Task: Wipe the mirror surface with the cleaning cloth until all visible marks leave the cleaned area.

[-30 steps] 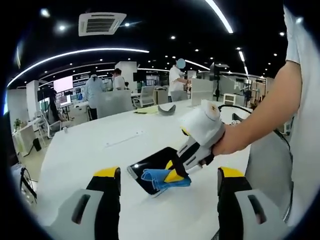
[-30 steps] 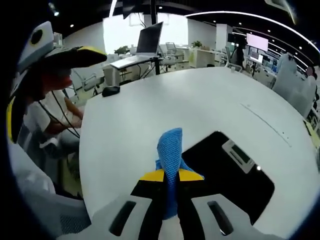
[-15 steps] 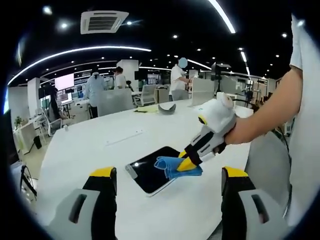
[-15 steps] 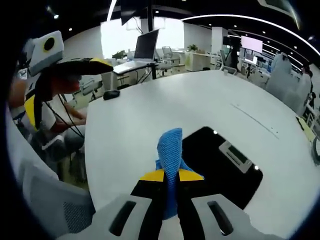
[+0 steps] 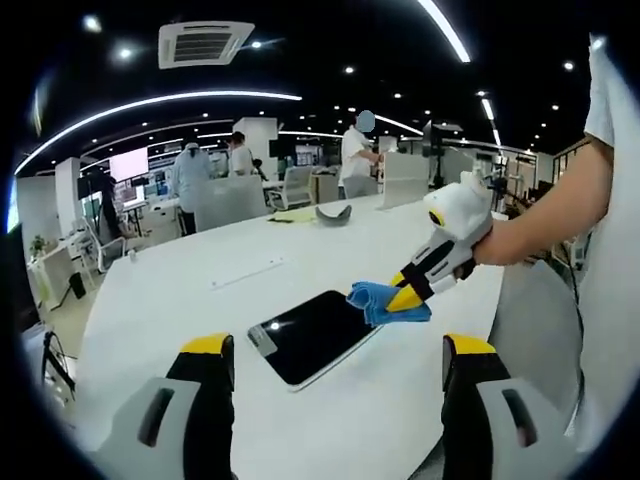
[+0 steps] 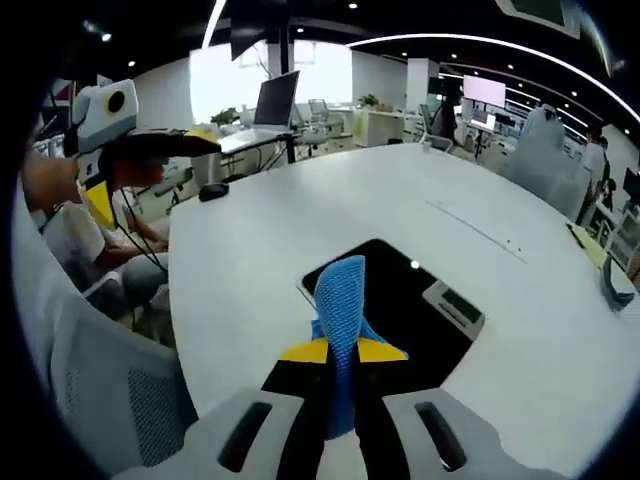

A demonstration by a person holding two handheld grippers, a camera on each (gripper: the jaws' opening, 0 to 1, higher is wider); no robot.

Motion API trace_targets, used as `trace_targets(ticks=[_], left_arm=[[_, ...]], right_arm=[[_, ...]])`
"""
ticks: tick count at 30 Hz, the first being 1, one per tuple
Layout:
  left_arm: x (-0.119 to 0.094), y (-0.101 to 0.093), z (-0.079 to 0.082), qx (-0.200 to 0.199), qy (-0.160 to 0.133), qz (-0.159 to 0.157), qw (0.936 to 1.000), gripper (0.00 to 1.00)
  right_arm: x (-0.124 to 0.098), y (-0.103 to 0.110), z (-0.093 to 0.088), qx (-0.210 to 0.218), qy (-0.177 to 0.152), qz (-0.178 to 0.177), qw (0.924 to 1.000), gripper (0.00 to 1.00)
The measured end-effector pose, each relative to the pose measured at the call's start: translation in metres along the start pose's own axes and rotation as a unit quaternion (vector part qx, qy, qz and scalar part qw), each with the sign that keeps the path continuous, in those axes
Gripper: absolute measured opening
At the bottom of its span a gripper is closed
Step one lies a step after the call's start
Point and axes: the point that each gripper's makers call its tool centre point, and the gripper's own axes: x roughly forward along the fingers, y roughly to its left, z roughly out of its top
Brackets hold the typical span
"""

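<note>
An open-plan office with ceiling strip lights surrounds a large white table (image 5: 200, 300). A dark rectangular mirror (image 5: 315, 335) lies flat on it. In the left gripper view, the right gripper (image 5: 408, 297) pinches a blue cleaning cloth (image 5: 385, 302) at the mirror's far right edge. The left gripper (image 5: 338, 380) hangs above the table's near side, jaws wide apart and empty. In the right gripper view the cloth (image 6: 340, 300) stands up between closed jaws over the mirror (image 6: 410, 300).

In the left gripper view the mirror (image 5: 313, 336) lies on the table (image 5: 200, 290) at centre frame; the cloth (image 5: 385, 301) sits at the mirror's upper right edge, pinched in the right gripper (image 5: 411, 293).
</note>
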Motion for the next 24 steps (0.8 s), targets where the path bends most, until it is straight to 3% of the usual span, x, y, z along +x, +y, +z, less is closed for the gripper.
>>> trace_targets(ticks=[24], left_arm=[[-0.003, 0.009, -0.004, -0.010, 0.005, 0.022, 0.9997, 0.85]], right_arm=[[-0.066, -0.038, -0.052, 0.043, 0.004, -0.057, 0.9974, 0.03]])
